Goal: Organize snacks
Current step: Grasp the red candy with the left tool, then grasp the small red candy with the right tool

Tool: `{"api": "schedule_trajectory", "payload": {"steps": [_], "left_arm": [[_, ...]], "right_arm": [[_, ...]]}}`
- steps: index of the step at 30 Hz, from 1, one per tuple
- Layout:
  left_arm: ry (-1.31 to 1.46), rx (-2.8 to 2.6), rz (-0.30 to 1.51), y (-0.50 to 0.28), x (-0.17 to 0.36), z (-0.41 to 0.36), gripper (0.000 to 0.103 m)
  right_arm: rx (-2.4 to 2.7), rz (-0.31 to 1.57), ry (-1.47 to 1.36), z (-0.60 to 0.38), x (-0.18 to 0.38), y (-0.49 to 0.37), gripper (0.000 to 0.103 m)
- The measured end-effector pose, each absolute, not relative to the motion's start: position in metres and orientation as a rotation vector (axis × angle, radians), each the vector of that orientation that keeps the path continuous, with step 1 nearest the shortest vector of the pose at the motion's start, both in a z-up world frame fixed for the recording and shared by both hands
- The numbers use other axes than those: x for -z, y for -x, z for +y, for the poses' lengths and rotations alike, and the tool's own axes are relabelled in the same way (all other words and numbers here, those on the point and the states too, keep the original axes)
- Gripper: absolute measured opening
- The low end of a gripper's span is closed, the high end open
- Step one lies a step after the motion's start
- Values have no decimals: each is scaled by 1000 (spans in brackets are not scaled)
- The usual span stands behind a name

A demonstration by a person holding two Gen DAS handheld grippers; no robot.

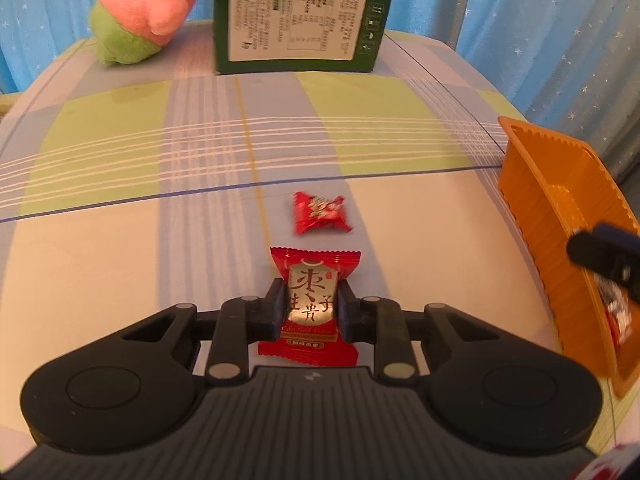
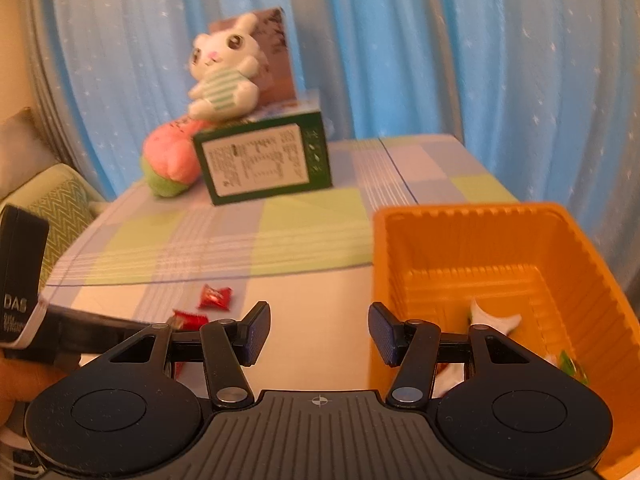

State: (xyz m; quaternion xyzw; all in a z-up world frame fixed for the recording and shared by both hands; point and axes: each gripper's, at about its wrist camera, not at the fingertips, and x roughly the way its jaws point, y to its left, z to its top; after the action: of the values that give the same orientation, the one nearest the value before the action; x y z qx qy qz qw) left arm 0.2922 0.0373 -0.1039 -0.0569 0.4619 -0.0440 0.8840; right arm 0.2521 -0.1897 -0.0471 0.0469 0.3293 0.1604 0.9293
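Note:
My left gripper is shut on a red snack packet with gold characters, held low over the table. A smaller red wrapped candy lies just beyond it; it also shows in the right wrist view. The orange plastic tray stands at the right. My right gripper is open and empty, straddling the tray's near-left wall. Inside the tray lie a white wrapper and a green one. The held packet shows partly in the right wrist view.
A green carton stands at the back of the checked tablecloth, with a pink and green plush beside it and a white rabbit plush on top. Blue curtains hang behind. A cushioned seat is at left.

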Motion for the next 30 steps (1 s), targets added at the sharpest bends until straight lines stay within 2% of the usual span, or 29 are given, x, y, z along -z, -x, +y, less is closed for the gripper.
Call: {"api": "schedule_trajectory", "payload": {"steps": [7, 14, 30], "left_arm": [[101, 30, 905, -266, 94, 76, 23], [194, -26, 862, -264, 97, 109, 23], [262, -20, 861, -269, 111, 120, 23]], "right_arm": [[-427, 680, -43, -151, 51, -260, 55], [-502, 717, 91, -98, 83, -281, 55], [-458, 719, 62, -46, 133, -326, 54]]}}
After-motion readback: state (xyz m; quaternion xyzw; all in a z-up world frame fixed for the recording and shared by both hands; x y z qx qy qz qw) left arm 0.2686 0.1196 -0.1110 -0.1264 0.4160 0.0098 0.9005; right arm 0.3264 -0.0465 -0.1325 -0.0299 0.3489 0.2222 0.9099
